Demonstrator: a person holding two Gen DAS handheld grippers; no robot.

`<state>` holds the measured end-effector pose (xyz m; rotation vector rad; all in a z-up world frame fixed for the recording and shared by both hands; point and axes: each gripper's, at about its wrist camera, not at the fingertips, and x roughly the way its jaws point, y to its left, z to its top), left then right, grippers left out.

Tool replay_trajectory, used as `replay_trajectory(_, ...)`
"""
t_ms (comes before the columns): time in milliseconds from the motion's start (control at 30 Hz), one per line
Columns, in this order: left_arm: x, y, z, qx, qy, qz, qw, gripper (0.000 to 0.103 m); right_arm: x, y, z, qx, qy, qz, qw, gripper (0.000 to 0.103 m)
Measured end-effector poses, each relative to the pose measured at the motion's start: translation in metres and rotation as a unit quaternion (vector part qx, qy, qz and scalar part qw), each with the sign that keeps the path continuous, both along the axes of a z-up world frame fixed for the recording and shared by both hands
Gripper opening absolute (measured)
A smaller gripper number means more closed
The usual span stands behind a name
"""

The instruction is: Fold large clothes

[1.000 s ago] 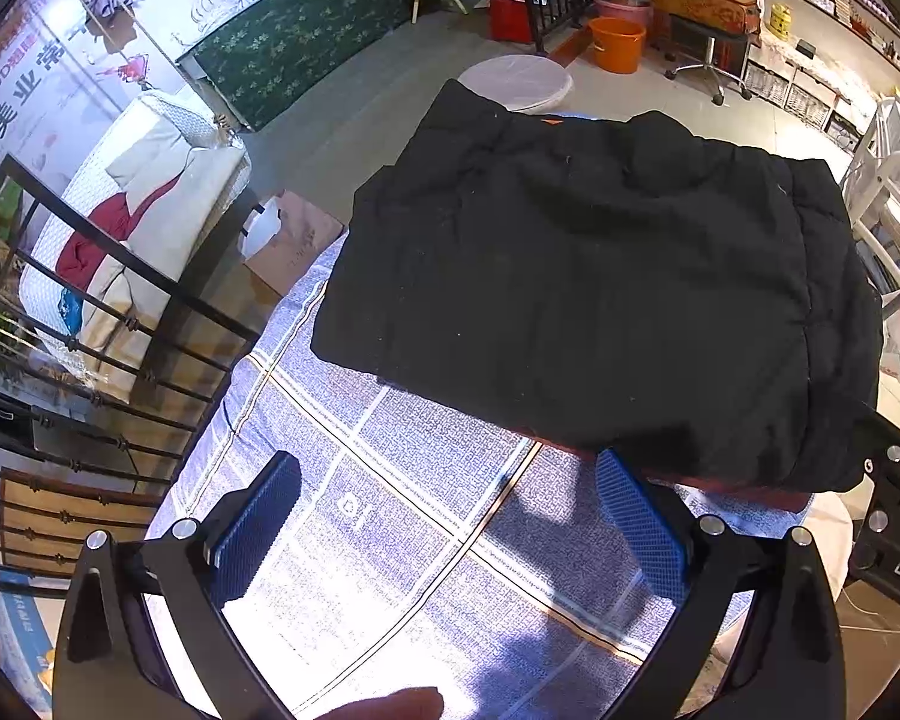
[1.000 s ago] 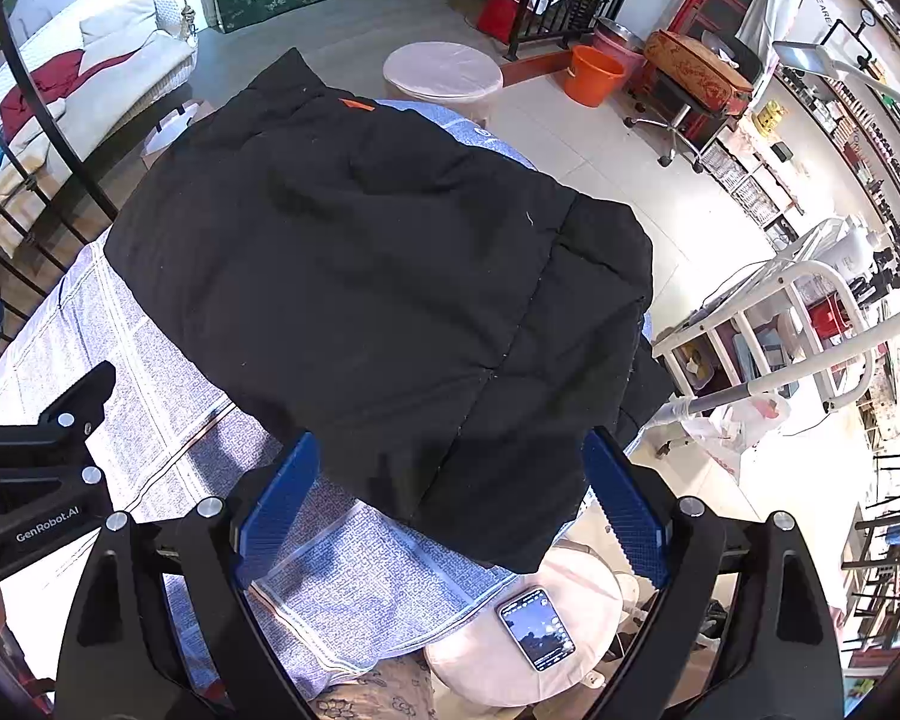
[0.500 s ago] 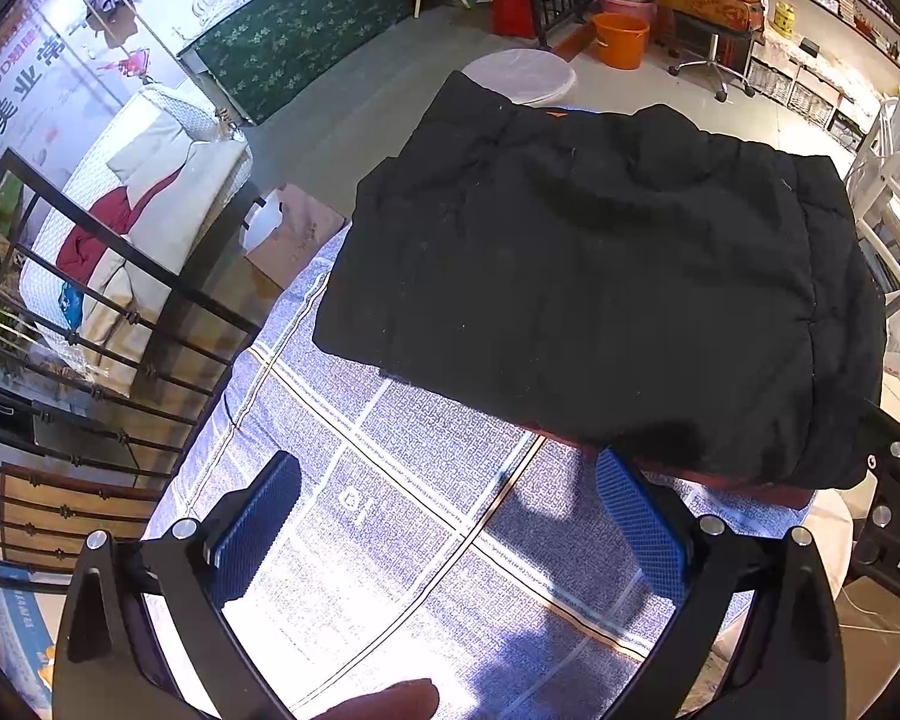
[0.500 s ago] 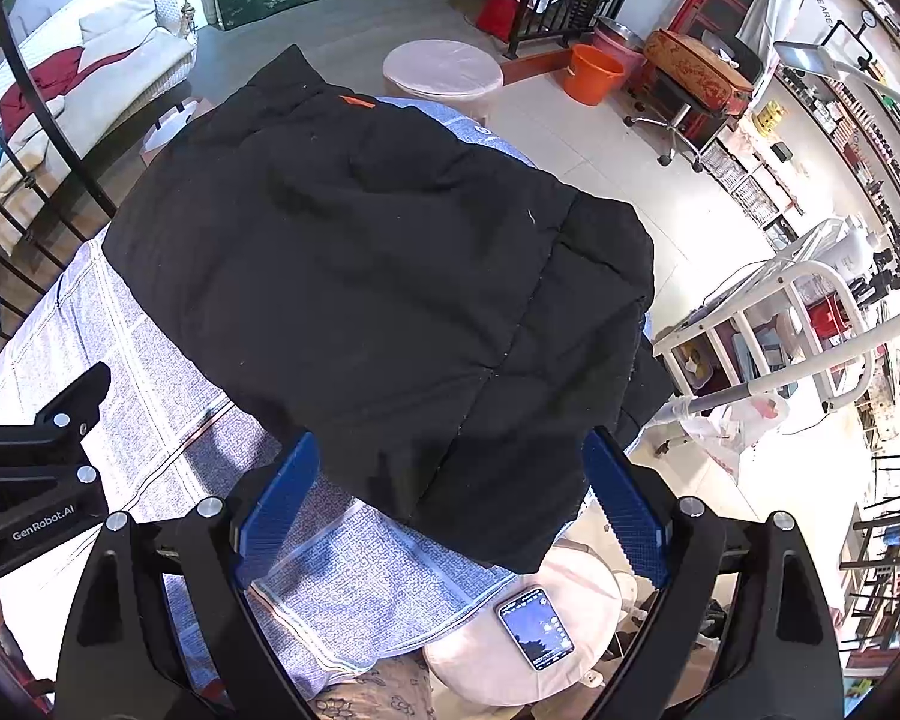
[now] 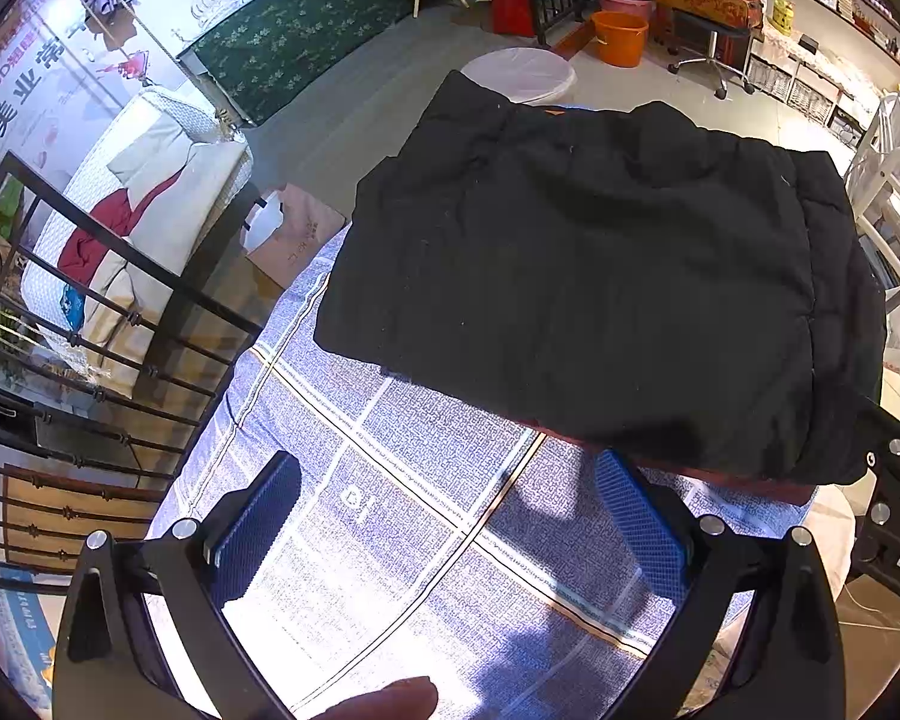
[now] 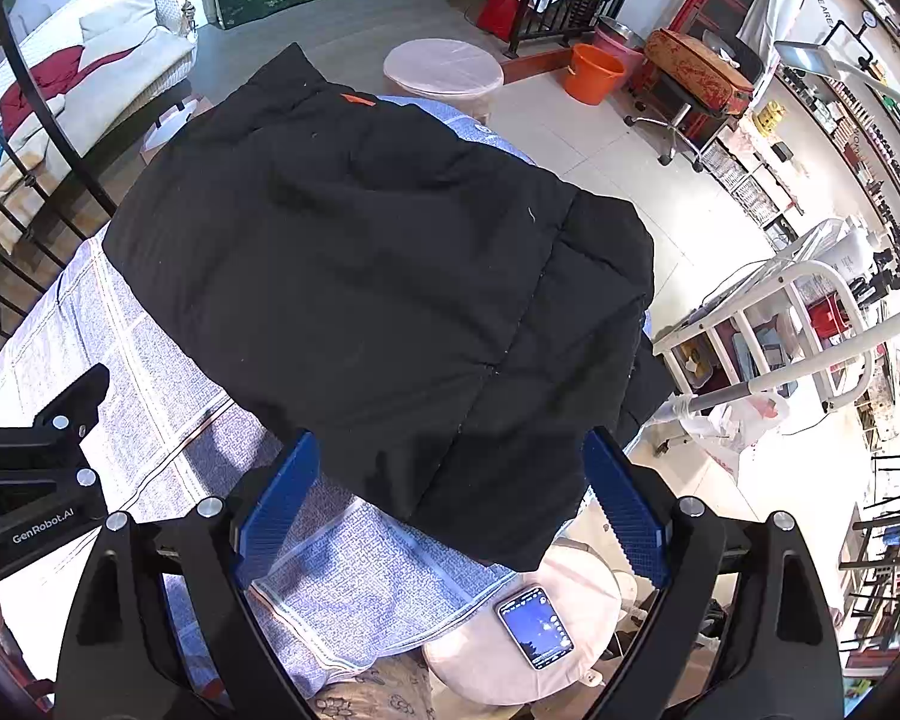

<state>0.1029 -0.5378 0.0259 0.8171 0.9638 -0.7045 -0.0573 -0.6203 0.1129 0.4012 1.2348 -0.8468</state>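
Observation:
A black padded jacket (image 5: 600,276) lies folded into a flat block on a table covered with a blue checked cloth (image 5: 426,516). It also shows in the right wrist view (image 6: 378,288), with a small orange tag at its far edge. My left gripper (image 5: 450,516) is open and empty, above the bare cloth just in front of the jacket's near edge. My right gripper (image 6: 450,510) is open and empty, its blue pads either side of the jacket's near right corner, which hangs over the table edge.
A stool with a phone (image 6: 534,627) on it stands below the table's near right corner. A black metal railing (image 5: 90,324) runs along the left. A round white stool (image 5: 519,75) and an orange bucket (image 5: 621,39) stand beyond the table. A white rack (image 6: 774,330) is at the right.
Both grippers have stayed open and almost still. The jacket has not moved.

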Motion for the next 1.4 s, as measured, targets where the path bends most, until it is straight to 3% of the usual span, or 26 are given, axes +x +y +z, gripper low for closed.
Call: replay_trajectory(1400,-0.0003,-0.0019,0.0012,0.001,-0.004,0.001,1.0,0.097,-0.0011,0.001,-0.001,0.0,0.001,0.0,1.0,0.089)
